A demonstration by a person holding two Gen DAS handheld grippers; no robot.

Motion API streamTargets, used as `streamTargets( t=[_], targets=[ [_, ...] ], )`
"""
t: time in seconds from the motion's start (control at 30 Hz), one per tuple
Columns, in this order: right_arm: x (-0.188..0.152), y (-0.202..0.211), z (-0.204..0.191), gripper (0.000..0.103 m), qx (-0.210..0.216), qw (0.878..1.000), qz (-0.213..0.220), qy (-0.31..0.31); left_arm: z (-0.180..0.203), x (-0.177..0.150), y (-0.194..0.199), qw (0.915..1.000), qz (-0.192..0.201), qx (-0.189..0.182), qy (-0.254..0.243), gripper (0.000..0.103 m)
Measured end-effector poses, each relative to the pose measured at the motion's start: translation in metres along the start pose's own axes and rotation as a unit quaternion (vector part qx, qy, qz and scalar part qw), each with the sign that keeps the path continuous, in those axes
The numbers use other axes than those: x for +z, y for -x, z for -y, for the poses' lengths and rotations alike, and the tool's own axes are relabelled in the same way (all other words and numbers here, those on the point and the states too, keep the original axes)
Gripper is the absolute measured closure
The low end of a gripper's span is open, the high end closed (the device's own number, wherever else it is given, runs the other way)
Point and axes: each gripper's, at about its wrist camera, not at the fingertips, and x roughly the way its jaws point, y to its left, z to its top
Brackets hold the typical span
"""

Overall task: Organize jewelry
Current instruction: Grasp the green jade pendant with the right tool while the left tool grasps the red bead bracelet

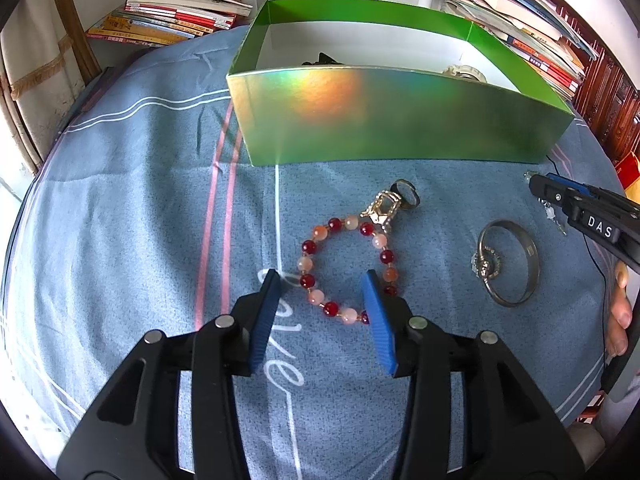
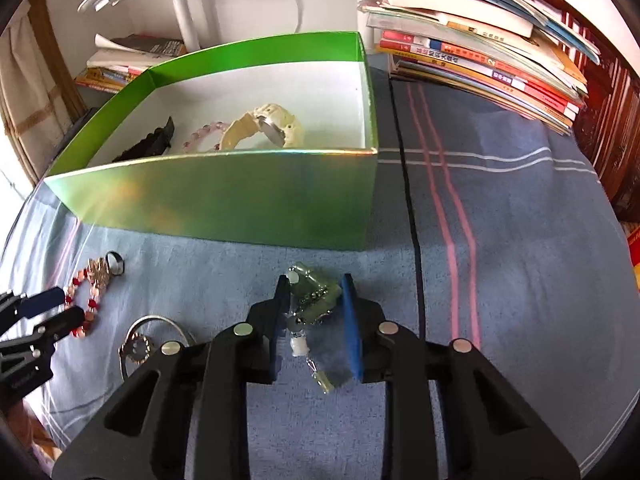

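Note:
A bracelet of red and pink beads [image 1: 308, 246] lies on the blue striped cloth. My left gripper [image 1: 320, 278] stands open over its near half; the right pad covers a few beads, the left pad is clear of them. In the right wrist view my right gripper [image 2: 316, 280] is shut on a green stone pendant [image 2: 316, 294], whose chain and small charms trail toward the camera. The green box [image 1: 400, 120] stands just beyond, holding a cream watch [image 2: 276, 120], a pink bead bracelet [image 2: 204, 132] and a black clip [image 2: 152, 144].
A gold claw clip [image 1: 382, 208] and a dark ring [image 1: 406, 192] touch the bracelet's far side. A silver bangle [image 1: 532, 256] with a jewelled ring [image 1: 486, 266] lies to the right. Book stacks [image 2: 480, 56] line the back. A hand [image 1: 620, 312] shows at the right edge.

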Motion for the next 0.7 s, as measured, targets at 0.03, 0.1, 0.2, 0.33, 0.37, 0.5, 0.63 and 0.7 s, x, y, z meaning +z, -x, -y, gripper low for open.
streamTargets(
  t=[0.03, 0.1, 0.2, 0.33, 0.37, 0.5, 0.63, 0.7],
  targets=[
    [-0.001, 0.001, 0.0, 0.078, 0.001, 1.0, -0.001, 0.003, 0.0, 0.0, 0.0, 1.0, 0.0, -0.001, 0.0, 0.06],
    [-0.004, 0.002, 0.0, 0.08, 0.0, 1.0, -0.002, 0.011, 0.001, -0.001, 0.0, 1.0, 0.002, -0.001, -0.002, 0.06],
    [-0.009, 0.006, 0.001, 0.08, -0.002, 1.0, -0.005, 0.016, 0.001, -0.001, 0.0, 1.0, 0.002, -0.004, 0.0, 0.06],
    [-0.013, 0.009, -0.001, 0.079, -0.005, 1.0, -0.012, 0.017, -0.001, -0.003, 0.001, 1.0, 0.001, -0.008, 0.002, 0.06],
    [-0.014, 0.01, -0.001, 0.078, -0.006, 1.0, -0.013, 0.017, -0.002, -0.004, 0.002, 0.9999, 0.001, -0.009, 0.003, 0.06],
    [-0.019, 0.013, -0.001, 0.077, -0.009, 1.0, -0.016, 0.018, -0.003, -0.004, 0.003, 1.0, -0.002, -0.008, 0.004, 0.064],
    [-0.018, 0.013, 0.001, 0.078, -0.001, 1.0, -0.015, 0.01, 0.002, -0.003, 0.003, 1.0, -0.005, -0.004, 0.001, 0.064],
    [-0.018, 0.013, 0.002, 0.078, 0.0, 1.0, -0.016, 0.01, 0.004, -0.003, 0.003, 1.0, -0.005, 0.0, 0.0, 0.064]
  ],
)
